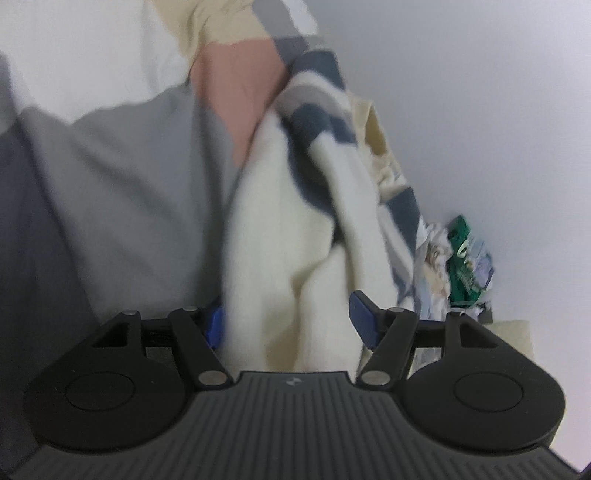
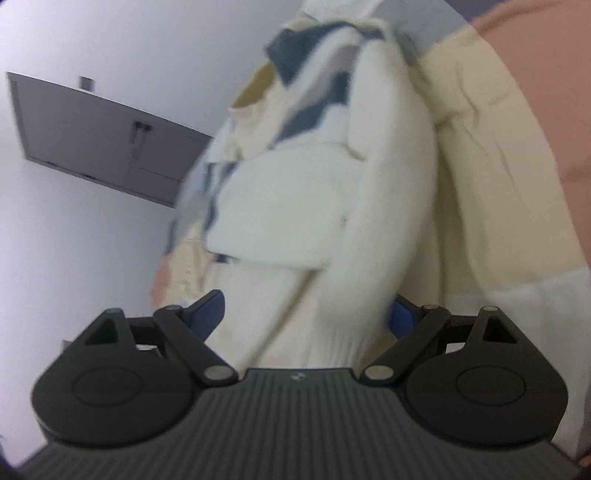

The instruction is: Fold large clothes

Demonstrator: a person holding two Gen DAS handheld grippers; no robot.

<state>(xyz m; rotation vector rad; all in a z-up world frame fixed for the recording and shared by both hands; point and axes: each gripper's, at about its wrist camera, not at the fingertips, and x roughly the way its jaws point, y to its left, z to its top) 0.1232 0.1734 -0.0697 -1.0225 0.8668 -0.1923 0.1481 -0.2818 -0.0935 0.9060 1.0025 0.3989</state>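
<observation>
Left gripper (image 1: 288, 321): the jaws stand wide apart around a thick bundle of the cream knitted garment with navy and grey stripes (image 1: 280, 236). The blue pad (image 1: 364, 317) on one side lies against the fabric; the opposite blue pad is half hidden behind the cloth. The blur does not show whether the pads press hard enough to hold the bundle.

Right gripper (image 2: 306, 317): the jaws stand wide apart with the same cream garment filling the gap. A folded cream panel and a ribbed edge lie between the blue pads (image 2: 210, 314); both pads sit at the fabric's edges. Whether they grip cannot be told.

Beyond the left gripper, the garment hangs against a person in a grey lower garment (image 1: 122, 177) and a pale yellow sleeve (image 1: 207, 26). A heap of mixed textiles with a green item (image 1: 463, 258) lies further off.

Beyond the right gripper, a grey cabinet (image 2: 103, 136) stands against a white wall (image 2: 74, 258).
</observation>
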